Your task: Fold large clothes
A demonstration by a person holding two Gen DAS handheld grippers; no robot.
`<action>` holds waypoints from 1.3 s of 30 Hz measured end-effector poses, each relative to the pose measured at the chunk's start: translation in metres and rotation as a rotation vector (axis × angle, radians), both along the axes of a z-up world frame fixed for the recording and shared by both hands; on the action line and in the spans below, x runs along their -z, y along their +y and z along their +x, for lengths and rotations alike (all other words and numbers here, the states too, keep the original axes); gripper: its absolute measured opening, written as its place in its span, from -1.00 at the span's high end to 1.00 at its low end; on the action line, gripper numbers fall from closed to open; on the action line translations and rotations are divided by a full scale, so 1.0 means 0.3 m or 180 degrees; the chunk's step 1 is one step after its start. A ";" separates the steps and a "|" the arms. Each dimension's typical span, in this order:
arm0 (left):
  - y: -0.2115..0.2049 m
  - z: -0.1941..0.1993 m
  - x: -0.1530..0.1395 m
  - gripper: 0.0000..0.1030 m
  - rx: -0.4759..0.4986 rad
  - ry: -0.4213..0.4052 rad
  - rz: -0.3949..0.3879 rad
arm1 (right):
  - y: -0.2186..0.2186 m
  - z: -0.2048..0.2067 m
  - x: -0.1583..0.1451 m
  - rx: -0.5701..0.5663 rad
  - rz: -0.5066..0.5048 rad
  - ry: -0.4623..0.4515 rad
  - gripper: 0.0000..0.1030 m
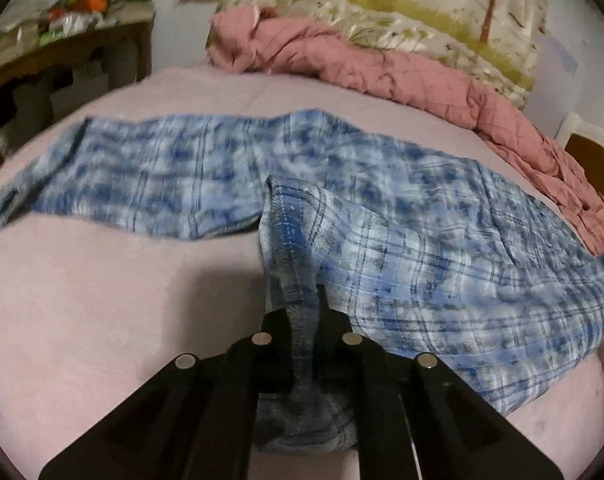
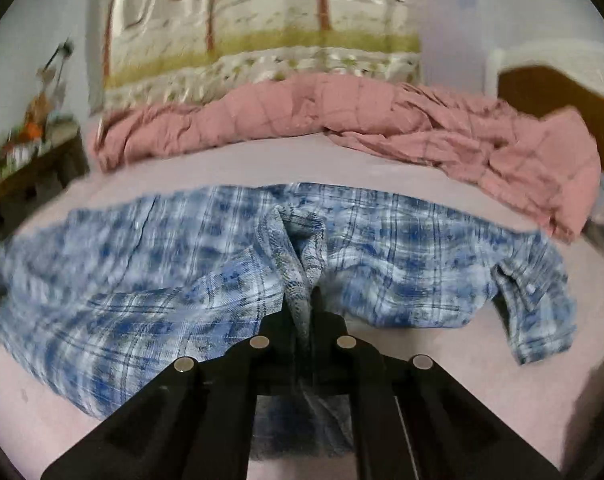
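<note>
A large blue-and-white plaid shirt (image 1: 442, 248) lies spread across the pink bed sheet (image 1: 102, 300), one sleeve stretched out to the left. My left gripper (image 1: 302, 300) is shut on a pinched fold of the shirt's near edge and lifts it slightly. In the right wrist view the same shirt (image 2: 142, 280) lies across the sheet (image 2: 482, 380), a short sleeve flopped at the right. My right gripper (image 2: 304, 304) is shut on a bunched ridge of the shirt's cloth, which hangs down between the fingers.
A crumpled pink quilted blanket (image 1: 382, 64) (image 2: 382, 120) lies along the bed's far side, with a floral satin pillow (image 1: 402, 4) (image 2: 262, 32) behind it. A cluttered dark wooden table (image 1: 62, 60) stands at left. A wooden chair back (image 2: 550, 88) stands at right.
</note>
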State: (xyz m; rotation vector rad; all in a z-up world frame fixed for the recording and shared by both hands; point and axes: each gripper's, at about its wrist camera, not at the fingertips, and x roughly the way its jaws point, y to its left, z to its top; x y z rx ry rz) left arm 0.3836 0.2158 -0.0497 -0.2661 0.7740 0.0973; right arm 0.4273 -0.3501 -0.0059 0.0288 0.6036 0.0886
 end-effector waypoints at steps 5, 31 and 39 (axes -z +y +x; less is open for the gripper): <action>-0.013 0.039 0.050 0.45 -0.0220 0.0431 0.0349 | -0.010 0.122 0.164 0.0072 -0.0097 0.0769 0.90; 0.077 -0.165 -0.069 -0.50 -0.0115 0.0066 -0.0096 | 0.076 -0.038 0.068 0.0083 0.0038 0.0769 -0.79; 0.050 -0.155 -0.020 -0.14 0.0447 0.0402 -0.0576 | -0.014 -0.057 0.024 0.0338 0.0010 0.0670 -0.79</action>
